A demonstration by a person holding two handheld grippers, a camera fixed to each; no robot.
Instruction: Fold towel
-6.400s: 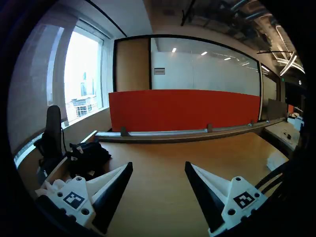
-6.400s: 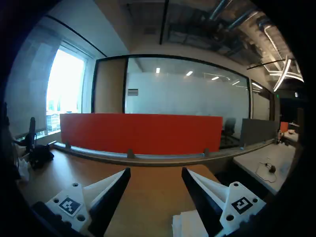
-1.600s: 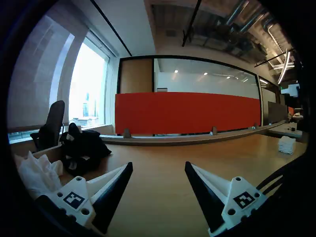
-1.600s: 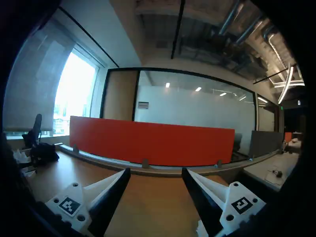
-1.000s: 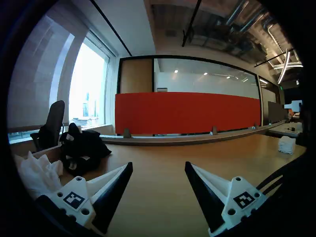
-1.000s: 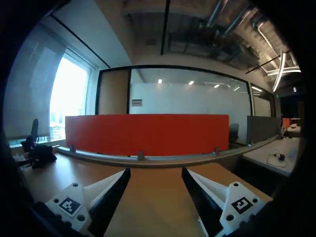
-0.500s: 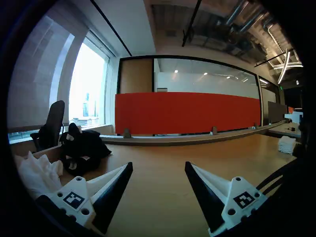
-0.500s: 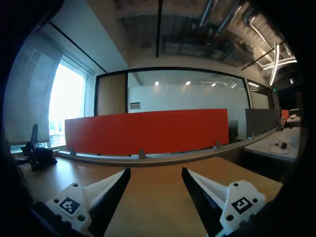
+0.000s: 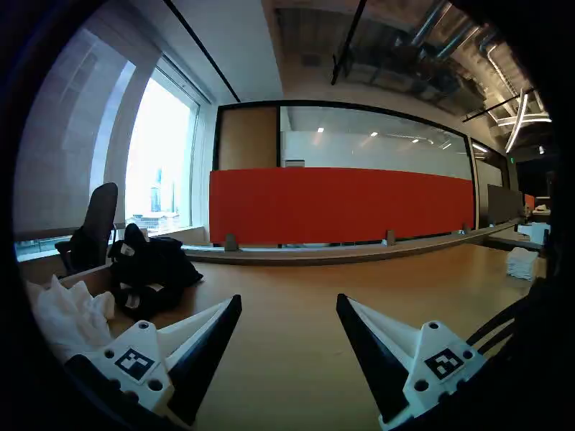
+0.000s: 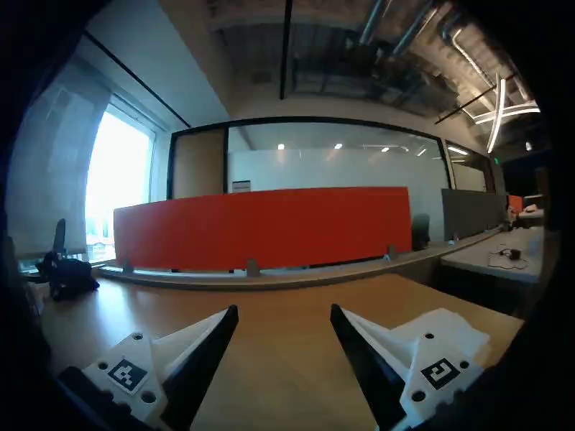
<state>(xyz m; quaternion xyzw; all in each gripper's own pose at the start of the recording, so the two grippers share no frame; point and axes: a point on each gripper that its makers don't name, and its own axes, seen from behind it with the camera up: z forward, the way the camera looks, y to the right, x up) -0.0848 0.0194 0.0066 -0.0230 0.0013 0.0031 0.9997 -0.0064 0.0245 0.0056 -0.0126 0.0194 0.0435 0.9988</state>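
Nearest to us in the left gripper view, the left tool is released. Its two white fingers stand wide apart above the wooden table, with bare wood between them. Just past the left finger, at the table's left edge, we see a crumpled white cloth. Right behind it lies a black bundle of bags or clothing; we cannot tell which. A dark office chair stands beyond those, by the bright window. Far to the right on the same table, well apart from the tool, sits a small stack of folded white towels.

In the right gripper view, the right tool is also released, with its fingers spread over bare wood. Here the black bundle appears small at the far left edge. To the right we find a white neighbouring desk with a small dark item and a cable lying on it. A grey partition rises behind that desk.

Farthest off, both views give us the red divider panel standing along the table's back edge. Beyond it is a glass wall, and there are exposed pipes under the ceiling.
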